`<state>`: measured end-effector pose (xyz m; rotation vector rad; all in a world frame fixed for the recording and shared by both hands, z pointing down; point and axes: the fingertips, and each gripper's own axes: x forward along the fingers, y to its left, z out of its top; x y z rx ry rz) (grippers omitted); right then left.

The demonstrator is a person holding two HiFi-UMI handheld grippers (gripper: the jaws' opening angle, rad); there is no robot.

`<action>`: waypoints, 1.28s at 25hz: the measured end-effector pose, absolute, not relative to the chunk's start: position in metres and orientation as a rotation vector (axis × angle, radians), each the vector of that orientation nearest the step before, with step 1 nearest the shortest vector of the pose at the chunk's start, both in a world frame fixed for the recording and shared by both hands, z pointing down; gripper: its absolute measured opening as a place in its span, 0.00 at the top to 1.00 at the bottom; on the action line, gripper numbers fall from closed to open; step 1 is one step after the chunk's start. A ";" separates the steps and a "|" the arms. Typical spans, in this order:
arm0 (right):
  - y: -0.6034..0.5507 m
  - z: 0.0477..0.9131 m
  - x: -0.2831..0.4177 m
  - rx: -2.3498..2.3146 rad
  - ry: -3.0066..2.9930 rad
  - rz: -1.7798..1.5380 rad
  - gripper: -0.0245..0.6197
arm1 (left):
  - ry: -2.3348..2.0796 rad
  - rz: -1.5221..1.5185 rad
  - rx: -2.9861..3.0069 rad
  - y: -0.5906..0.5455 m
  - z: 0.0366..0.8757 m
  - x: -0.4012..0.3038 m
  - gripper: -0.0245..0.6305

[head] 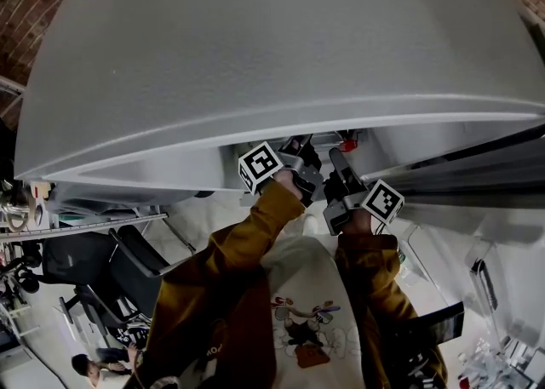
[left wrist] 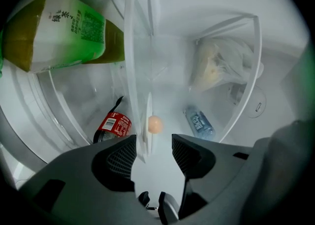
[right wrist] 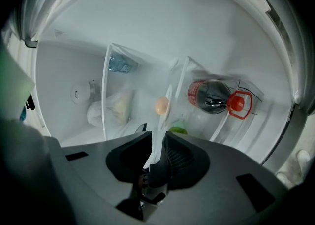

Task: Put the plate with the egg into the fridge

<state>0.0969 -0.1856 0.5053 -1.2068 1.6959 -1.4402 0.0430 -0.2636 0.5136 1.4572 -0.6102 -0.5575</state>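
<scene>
Plate (right wrist: 168, 102) with egg (right wrist: 161, 105): inside the fridge (right wrist: 147, 27), seen edge-on just beside a clear shelf (left wrist: 131, 71). In the left gripper view a cola bottle (left wrist: 112, 124) lies at the egg's 9 o'clock and a water bottle (left wrist: 199, 122) at its 3. Right gripper (right wrist: 158, 143) pinches the rim, probably bearing the load until the plate seats; left gripper (left wrist: 153, 147) stands wide, rim between its jaws but unclamped. Both mustard-sleeved forearms (head: 247, 243) reach side by side toward 12 o'clock.
</scene>
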 end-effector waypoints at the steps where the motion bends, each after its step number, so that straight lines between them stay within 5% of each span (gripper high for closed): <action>1: -0.185 0.505 0.097 -1.210 1.705 -1.436 0.85 | -0.610 -0.555 1.470 -0.262 0.512 0.042 0.64; 14: -0.178 0.495 0.085 -1.348 1.913 -1.338 0.85 | -0.607 -0.451 1.831 -0.230 0.471 0.039 0.65; 26: -0.175 0.470 0.084 -1.517 2.121 -1.106 0.85 | -0.741 -0.279 2.254 -0.199 0.437 0.026 0.94; 32: -0.169 0.463 0.089 -1.596 2.157 -0.996 0.85 | -0.818 -0.123 2.419 -0.174 0.440 0.013 0.95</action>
